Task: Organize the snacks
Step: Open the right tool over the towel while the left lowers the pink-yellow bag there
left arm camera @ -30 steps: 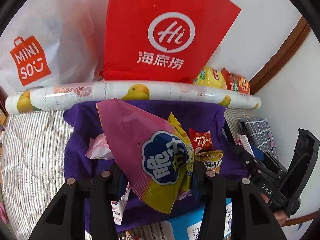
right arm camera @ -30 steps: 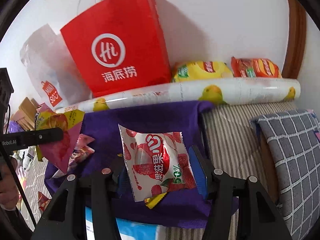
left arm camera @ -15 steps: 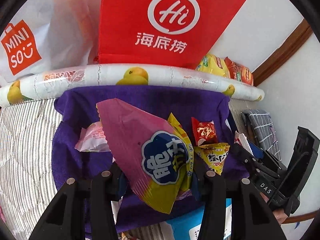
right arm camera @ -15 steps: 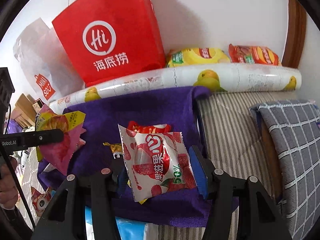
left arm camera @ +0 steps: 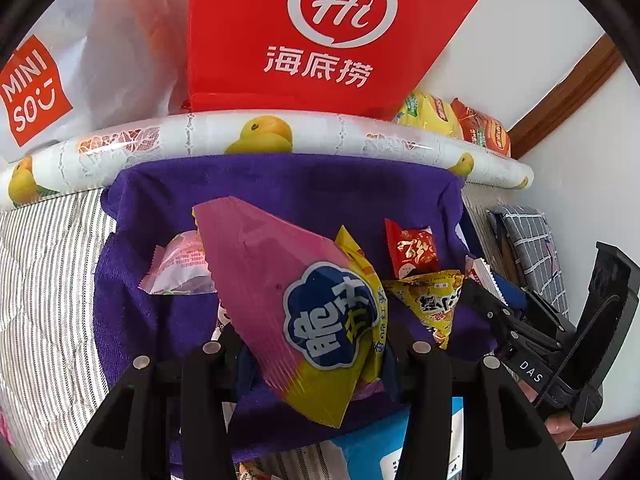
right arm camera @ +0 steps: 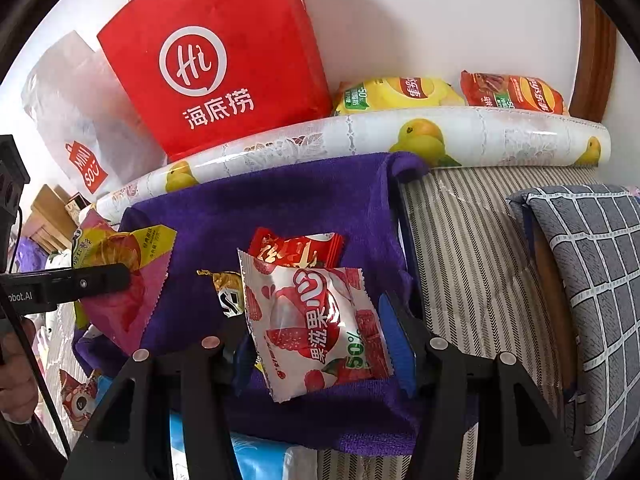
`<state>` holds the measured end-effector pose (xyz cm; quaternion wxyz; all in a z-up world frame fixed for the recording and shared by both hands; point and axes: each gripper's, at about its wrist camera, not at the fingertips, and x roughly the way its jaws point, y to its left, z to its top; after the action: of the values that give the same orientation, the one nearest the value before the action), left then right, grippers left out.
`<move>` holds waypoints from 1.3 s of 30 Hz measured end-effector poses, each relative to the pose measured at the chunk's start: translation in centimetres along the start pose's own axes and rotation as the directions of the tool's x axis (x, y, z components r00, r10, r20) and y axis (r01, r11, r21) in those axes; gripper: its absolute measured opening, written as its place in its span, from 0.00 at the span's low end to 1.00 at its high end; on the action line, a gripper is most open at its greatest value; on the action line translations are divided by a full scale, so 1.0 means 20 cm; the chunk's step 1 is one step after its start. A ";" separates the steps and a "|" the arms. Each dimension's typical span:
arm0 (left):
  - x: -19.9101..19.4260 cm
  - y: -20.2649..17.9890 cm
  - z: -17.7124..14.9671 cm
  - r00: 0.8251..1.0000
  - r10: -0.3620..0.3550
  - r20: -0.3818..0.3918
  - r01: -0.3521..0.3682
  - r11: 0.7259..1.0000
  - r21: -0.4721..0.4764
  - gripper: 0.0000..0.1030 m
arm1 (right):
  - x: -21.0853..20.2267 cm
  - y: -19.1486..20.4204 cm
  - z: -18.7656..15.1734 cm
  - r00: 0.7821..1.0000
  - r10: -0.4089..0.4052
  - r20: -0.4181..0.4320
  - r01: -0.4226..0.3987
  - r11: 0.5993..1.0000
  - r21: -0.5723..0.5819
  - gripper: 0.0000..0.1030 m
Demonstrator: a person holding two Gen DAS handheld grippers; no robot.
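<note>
My left gripper [left arm camera: 316, 350] is shut on a pink and yellow snack bag [left arm camera: 296, 292] and holds it above the purple towel [left arm camera: 280, 188]. My right gripper [right arm camera: 320, 340] is shut on a white and red strawberry snack packet [right arm camera: 316, 324], also above the towel [right arm camera: 280, 204]. On the towel lie a small red packet [left arm camera: 410, 250], a yellow packet [left arm camera: 430, 302] and a pale pink packet [left arm camera: 180, 266]. The left gripper with its pink bag [right arm camera: 120, 296] shows at the left of the right wrist view. The right gripper's body [left arm camera: 532, 336] shows at the right of the left wrist view.
A red paper bag [left arm camera: 320, 36] and a white Miniso bag [left arm camera: 60, 80] stand against the wall behind a rolled fruit-print sheet [left arm camera: 260, 140]. Yellow [right arm camera: 396, 94] and red [right arm camera: 512, 94] chip bags lie behind the roll. A grey checked cushion [right arm camera: 592, 280] is at right. A blue box [right arm camera: 256, 456] lies under the towel's near edge.
Both grippers have moved forward and tilted down over the towel, each keeping its packet. The small red and yellow packets on the towel have come into view.
</note>
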<state>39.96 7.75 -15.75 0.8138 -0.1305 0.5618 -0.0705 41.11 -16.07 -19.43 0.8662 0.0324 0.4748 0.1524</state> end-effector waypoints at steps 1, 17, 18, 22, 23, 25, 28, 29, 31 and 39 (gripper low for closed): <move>0.01 0.00 0.00 1.000 -0.001 -0.005 0.001 1.000 0.000 0.46 | 0.00 0.00 0.00 1.000 -0.002 0.000 0.002 1.000 -0.002 0.54; 0.05 -0.03 -0.01 0.999 0.022 -0.039 -0.021 1.000 0.015 0.46 | -0.01 0.01 0.00 1.000 0.015 0.020 -0.015 1.000 -0.003 0.55; 0.05 -0.03 -0.01 0.999 0.023 -0.038 -0.023 1.000 0.015 0.46 | -0.02 0.02 0.00 1.000 0.015 0.024 -0.015 1.000 -0.007 0.56; 0.05 -0.03 -0.01 0.999 0.020 -0.039 -0.020 1.000 0.017 0.46 | -0.04 0.03 0.00 0.999 0.027 0.046 -0.026 1.000 -0.016 0.64; 0.04 -0.03 -0.01 0.999 0.023 -0.040 -0.022 1.000 0.020 0.46 | -0.05 0.03 0.00 0.998 0.030 0.055 -0.029 0.999 -0.016 0.65; 0.04 -0.04 -0.01 0.999 0.026 -0.035 -0.026 0.999 0.025 0.46 | -0.06 0.03 0.00 0.997 0.031 0.064 -0.030 0.999 -0.014 0.68; 0.03 -0.04 -0.01 0.999 0.026 -0.038 -0.025 0.999 0.030 0.46 | -0.06 0.02 0.00 0.997 0.034 0.066 -0.033 0.999 -0.006 0.68; 0.03 -0.04 -0.01 0.999 0.026 -0.041 -0.025 0.999 0.031 0.46 | -0.05 0.02 0.01 0.997 0.037 0.062 -0.037 0.999 -0.001 0.68; 0.04 -0.04 -0.01 0.999 0.027 -0.045 -0.026 0.999 0.029 0.47 | -0.05 0.01 0.01 0.998 0.039 0.058 -0.039 0.999 0.008 0.68; 0.05 -0.03 -0.01 0.999 -0.004 -0.047 0.005 1.000 0.019 0.59 | -0.05 0.00 0.01 0.997 0.040 0.060 -0.041 0.999 0.024 0.68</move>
<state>40.20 6.90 -16.42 0.8016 -0.1222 0.5797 -0.0808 40.72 -16.39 -18.57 0.8762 0.0575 0.4499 0.1629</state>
